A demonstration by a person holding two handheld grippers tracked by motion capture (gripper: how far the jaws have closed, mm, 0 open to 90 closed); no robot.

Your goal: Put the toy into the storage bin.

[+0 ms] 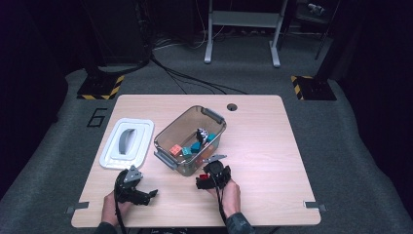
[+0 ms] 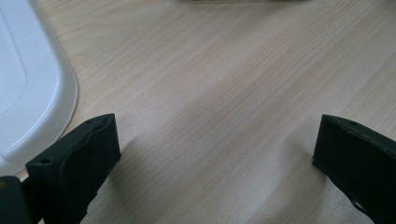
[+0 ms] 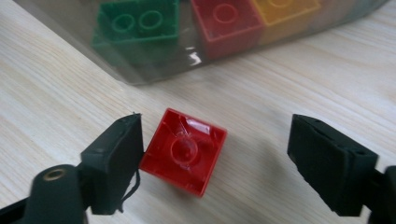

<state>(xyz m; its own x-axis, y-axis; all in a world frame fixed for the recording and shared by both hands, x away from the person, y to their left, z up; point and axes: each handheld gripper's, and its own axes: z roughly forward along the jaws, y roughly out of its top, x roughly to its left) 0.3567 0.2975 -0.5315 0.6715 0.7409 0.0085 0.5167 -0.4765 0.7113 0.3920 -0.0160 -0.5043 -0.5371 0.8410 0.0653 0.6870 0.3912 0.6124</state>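
A red brick [image 3: 184, 151] lies upside down on the wooden table, just in front of the clear plastic bin [image 3: 140, 74]. My right gripper [image 3: 219, 137] stands open around it. One jaw is right at the brick's edge and the other is well apart from it. From above, the right gripper [image 1: 210, 179] sits low over the red brick [image 1: 203, 176] by the bin's near wall [image 1: 187, 168]. My left gripper [image 1: 148, 195] rests near the table's front edge. Its jaws [image 2: 217, 154] are wide open over bare wood, with nothing between them.
The bin holds several bricks, among them a green one [image 3: 135, 23], a red one [image 3: 226, 23] and a yellow one [image 3: 285, 11]. Its white lid [image 1: 127, 143] lies left of it, close to the left gripper [image 2: 28, 93]. A round hole [image 1: 232, 107] is at the table's far edge.
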